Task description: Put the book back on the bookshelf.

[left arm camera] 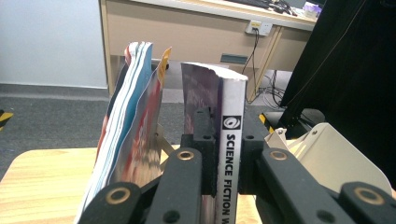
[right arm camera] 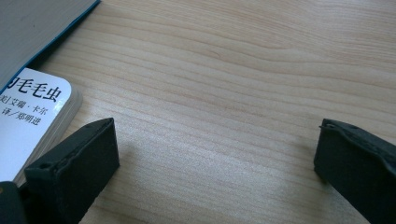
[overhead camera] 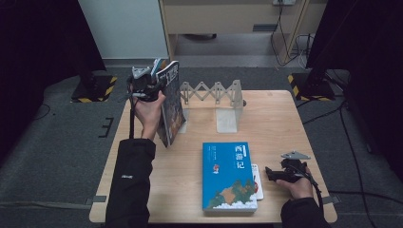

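Clamping glossy paperback (left arm camera: 229,154) in left gripper (left arm camera: 228,163), thin mags (left arm camera: 128,135) beside

Two grippers: left gripper (overhead camera: 142,85), right gripper (overhead camera: 280,173). One Science Fiction World magazine (left arm camera: 231,140), two thin magazines (left arm camera: 135,130), one blue book (overhead camera: 228,175), one white board book (right arm camera: 32,116), one folding bookend rack (overhead camera: 216,97).

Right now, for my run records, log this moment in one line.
left tool: shut on Science Fiction book, upright by rack | right tool: open, over table beside blue book
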Tool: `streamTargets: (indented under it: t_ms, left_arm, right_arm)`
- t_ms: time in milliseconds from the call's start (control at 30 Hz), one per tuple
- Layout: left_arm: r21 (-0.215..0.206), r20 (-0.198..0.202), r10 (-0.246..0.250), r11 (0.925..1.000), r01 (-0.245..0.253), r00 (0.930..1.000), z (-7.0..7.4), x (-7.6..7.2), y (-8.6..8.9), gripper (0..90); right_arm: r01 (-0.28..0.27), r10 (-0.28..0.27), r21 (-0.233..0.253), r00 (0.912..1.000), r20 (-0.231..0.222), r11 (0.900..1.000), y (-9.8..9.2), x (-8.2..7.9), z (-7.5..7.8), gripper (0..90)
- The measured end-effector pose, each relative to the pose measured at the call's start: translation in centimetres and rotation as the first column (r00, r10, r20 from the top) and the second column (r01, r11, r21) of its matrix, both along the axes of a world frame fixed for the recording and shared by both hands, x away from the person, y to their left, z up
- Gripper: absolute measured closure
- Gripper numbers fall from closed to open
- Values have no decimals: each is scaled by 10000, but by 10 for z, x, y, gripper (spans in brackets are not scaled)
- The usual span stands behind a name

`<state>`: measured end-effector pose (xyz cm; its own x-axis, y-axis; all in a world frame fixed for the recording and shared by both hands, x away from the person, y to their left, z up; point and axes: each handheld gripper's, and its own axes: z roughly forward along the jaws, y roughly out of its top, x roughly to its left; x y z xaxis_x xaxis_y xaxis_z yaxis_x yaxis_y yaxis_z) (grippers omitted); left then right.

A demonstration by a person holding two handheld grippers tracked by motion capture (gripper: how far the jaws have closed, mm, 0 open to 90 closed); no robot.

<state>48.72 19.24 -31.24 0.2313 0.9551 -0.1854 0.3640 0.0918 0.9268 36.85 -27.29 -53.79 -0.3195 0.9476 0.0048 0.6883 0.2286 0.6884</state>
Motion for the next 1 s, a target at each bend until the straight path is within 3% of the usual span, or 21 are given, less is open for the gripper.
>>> streamTargets:
  t_ms: [400,767,867,1000]
  left_arm:
    - [864,-51,-24,9963,28,10000,-2,-2,-6,815]
    - [755,-162,-83,9971,95,9998,-3,-7,-6,813]
    - [560,-309,-235,9981,252,9992,-5,-14,-4,813]
    - [597,-448,-380,9974,407,9983,-5,-22,-1,813]
  right_arm:
    - [37,-37,19,10000,22,10000,0,0,0,2]
    - [36,-36,18,10000,22,10000,0,0,0,2]
    - [35,-35,19,10000,25,10000,0,0,0,2]
    - [40,-40,21,10000,24,10000,0,0,0,3]
